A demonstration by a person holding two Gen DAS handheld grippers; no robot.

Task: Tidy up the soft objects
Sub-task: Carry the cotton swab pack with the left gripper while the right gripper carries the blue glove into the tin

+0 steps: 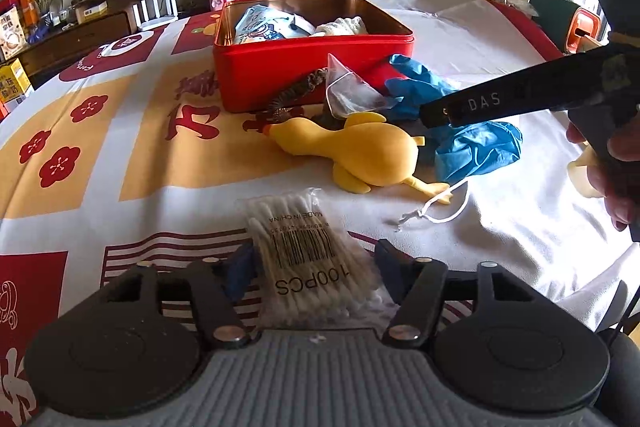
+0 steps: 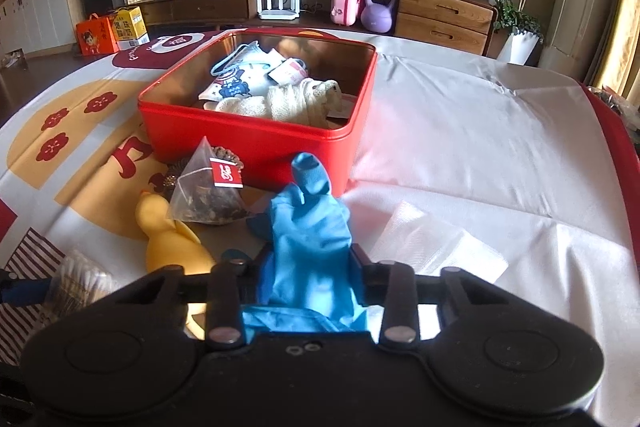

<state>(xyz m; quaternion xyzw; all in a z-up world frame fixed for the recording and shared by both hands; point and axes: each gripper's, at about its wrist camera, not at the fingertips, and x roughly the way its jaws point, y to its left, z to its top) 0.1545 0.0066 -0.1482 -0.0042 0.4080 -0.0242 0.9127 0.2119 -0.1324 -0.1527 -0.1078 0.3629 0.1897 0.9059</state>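
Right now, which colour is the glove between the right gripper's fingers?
Blue. The glove shows best in the right wrist view, bunched in the right gripper.

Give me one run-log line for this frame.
left tool: around cotton swab pack | right tool: shut on blue glove | red tin: open, partly filled | rubber chicken: on table

Blue glove (image 2: 308, 247) crumpled, swab pack (image 1: 308, 259) flat (by tin)
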